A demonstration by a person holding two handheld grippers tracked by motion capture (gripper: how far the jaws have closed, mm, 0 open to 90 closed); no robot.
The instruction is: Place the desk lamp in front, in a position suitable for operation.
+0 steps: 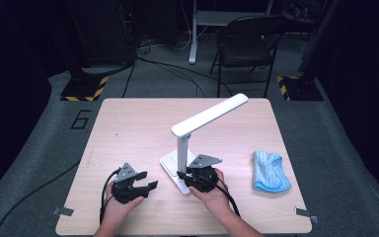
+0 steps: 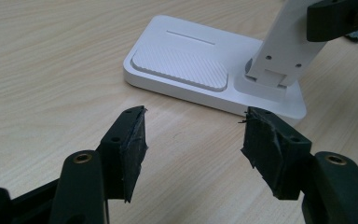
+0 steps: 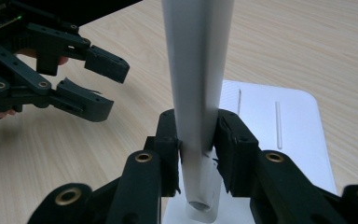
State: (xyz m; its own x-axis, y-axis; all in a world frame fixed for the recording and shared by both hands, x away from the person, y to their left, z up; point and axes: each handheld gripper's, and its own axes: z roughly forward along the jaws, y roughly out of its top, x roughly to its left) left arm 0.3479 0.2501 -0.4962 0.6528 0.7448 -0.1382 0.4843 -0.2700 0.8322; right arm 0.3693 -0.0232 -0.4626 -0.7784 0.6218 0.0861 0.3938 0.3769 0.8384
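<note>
A white desk lamp stands mid-table on a flat base [image 1: 170, 167], with an upright post [image 1: 181, 147] and a long tilted head [image 1: 210, 115]. My right gripper [image 1: 184, 176] is shut on the post low down, just above the base. In the right gripper view its jaws press both sides of the post [image 3: 198, 79], gripper [image 3: 198, 151]. My left gripper [image 1: 147, 181] is open, resting left of the lamp. In the left gripper view it [image 2: 193, 135] holds nothing, with the ribbed base [image 2: 182, 65] a short way ahead.
A folded blue cloth [image 1: 270, 171] lies at the table's right side. The wooden table [image 1: 128, 128] has bare room at left and back. A dark folding chair [image 1: 244, 47] and stand bases sit on the floor beyond.
</note>
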